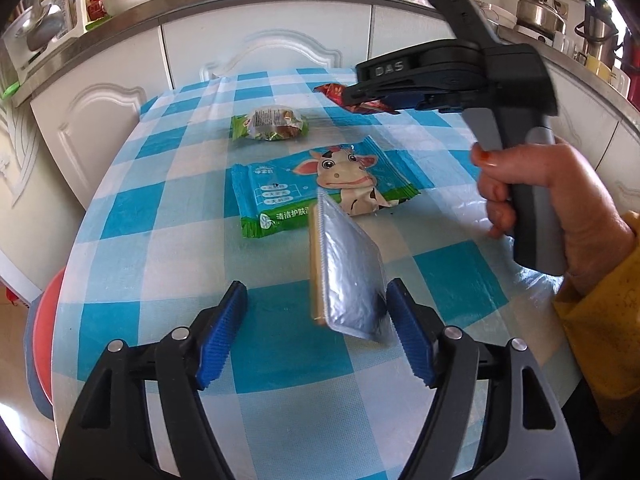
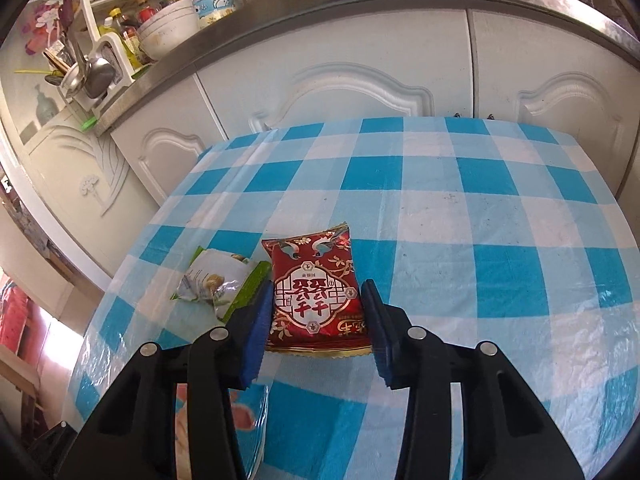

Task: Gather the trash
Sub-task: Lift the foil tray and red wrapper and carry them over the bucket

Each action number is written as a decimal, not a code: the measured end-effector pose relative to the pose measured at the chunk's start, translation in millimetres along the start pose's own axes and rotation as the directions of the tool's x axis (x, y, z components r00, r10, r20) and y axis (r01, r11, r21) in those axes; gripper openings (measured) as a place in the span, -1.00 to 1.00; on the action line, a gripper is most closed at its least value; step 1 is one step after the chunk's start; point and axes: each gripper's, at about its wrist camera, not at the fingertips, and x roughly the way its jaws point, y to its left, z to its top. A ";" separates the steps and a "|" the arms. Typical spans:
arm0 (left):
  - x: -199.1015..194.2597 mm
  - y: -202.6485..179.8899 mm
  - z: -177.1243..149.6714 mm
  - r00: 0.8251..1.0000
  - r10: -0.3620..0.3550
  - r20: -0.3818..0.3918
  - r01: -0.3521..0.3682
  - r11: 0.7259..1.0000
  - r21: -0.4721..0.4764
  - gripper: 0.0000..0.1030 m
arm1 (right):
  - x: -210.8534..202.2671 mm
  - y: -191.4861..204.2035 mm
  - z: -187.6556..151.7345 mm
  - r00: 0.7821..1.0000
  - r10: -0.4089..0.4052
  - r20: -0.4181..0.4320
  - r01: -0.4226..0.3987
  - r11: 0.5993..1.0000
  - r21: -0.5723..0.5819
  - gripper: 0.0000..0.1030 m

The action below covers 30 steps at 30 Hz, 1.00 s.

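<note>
Silver packet (image 1: 352, 276) against open jaws
</note>
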 end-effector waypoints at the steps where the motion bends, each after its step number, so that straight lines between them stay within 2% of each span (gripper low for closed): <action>1: 0.1 -0.1 0.0 1.000 0.001 0.001 -0.001 1.000 -0.001 0.41 | -5.5 -1.0 -3.6 1.000 0.007 0.006 -0.007 1.000 0.006 -0.12; 2: -0.2 0.4 0.2 1.000 -0.002 0.003 0.002 1.000 -0.008 0.33 | -10.4 -1.9 -7.3 1.000 0.017 0.009 -0.017 1.000 0.013 -0.12; 3: -1.2 1.3 0.6 1.000 -0.008 0.009 0.008 1.000 -0.018 0.16 | -14.8 -2.7 -10.8 1.000 0.027 0.012 -0.028 0.999 0.020 -0.12; 4: -2.1 2.6 1.9 1.000 -0.017 0.013 0.017 0.999 -0.029 -0.27 | -19.2 -2.9 -14.6 0.999 0.035 0.014 -0.035 0.999 0.022 -0.12; 5: -2.6 2.9 2.5 1.000 -0.024 0.011 0.024 0.999 -0.038 -0.53 | -22.9 -2.5 -17.9 0.999 0.037 0.016 -0.037 0.999 0.020 -0.12; 8: -1.9 12.6 3.6 0.999 -0.029 0.014 0.030 0.996 -0.089 -0.78 | -35.3 -0.8 -27.4 0.999 0.045 0.024 -0.046 0.999 0.014 -0.12; 20: -24.1 51.3 -5.3 0.999 0.009 0.050 0.001 0.979 -0.204 -0.82 | -55.2 16.3 -51.0 0.989 0.146 0.004 -0.146 0.989 0.019 -0.12; 30: -47.9 96.1 -15.8 0.993 0.079 0.083 -0.051 0.954 -0.295 -0.82 | -59.4 62.8 -58.3 0.976 0.217 -0.021 -0.217 0.975 -0.045 -0.12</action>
